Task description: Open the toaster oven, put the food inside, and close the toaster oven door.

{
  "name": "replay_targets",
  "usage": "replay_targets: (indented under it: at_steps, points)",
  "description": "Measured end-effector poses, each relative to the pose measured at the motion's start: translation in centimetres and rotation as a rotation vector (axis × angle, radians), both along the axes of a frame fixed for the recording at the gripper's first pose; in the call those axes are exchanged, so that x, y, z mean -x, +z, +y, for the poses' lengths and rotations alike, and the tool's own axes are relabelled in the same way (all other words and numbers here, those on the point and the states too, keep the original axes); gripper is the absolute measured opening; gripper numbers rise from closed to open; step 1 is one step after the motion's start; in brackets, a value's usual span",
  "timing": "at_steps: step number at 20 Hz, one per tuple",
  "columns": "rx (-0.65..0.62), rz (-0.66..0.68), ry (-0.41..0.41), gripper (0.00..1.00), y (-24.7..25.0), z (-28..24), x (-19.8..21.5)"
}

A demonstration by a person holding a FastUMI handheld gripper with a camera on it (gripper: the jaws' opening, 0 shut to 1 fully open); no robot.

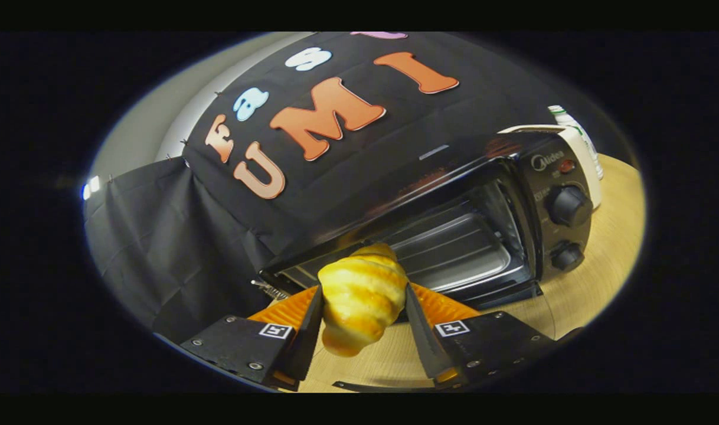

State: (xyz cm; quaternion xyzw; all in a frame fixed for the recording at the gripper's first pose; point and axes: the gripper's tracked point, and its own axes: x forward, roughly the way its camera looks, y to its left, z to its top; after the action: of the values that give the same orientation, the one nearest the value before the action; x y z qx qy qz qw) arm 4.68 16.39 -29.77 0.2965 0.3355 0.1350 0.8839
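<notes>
The hand-held gripper [363,307] is closed partway around a glossy golden-brown croissant [359,301], with one finger pressed against each side of the pastry, so the food is clamped between them and lifted off the light wooden table [607,260]. The croissant's upper tip points toward the black toaster oven [454,230], which stands just beyond the fingers on the table. Its door [454,295] is dropped open and lies low in front of the cavity, directly ahead of the croissant; part of it is hidden behind the pastry and the fingers. Inside, a silvery metal tray [454,251] sits on the floor of the cavity. On the oven's control panel are two round black knobs [569,205], one above the other, with a small red light above them. Behind the oven's far side stand a cream-white box-like object [584,159] and a white bottle with a green cap [572,121], both partly hidden by the oven.
</notes>
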Motion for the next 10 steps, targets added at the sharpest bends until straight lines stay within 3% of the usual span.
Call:
replay_targets:
  at_steps: [7, 10]
  points:
    - [0.125, -0.026, 0.005, 0.73, -2.2, 0.2, -3.3]
    - [0.273, -0.024, -0.026, 0.73, -3.6, -1.2, -4.3]
